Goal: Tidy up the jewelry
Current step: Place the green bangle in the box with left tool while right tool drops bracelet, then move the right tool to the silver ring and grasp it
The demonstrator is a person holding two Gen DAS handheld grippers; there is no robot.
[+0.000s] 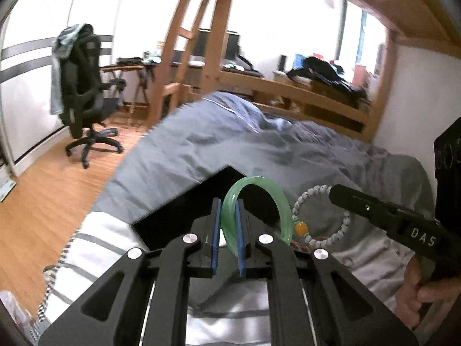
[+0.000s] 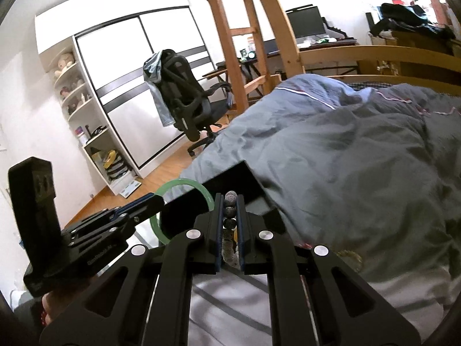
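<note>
Left gripper (image 1: 229, 227) clamps a translucent green bangle (image 1: 256, 184); right gripper (image 2: 230, 225) pinches a grey beaded bracelet (image 2: 230, 210) above a flat black box (image 1: 184, 201), contents unseen.

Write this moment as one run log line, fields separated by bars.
left gripper: shut on green bangle | right gripper: shut on grey bead bracelet | both above black box on bed

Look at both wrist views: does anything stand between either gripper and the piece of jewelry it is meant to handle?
Nothing does. The left gripper already has its jaws shut on the translucent green bangle, and the right gripper is shut on the grey beaded bracelet.
</note>
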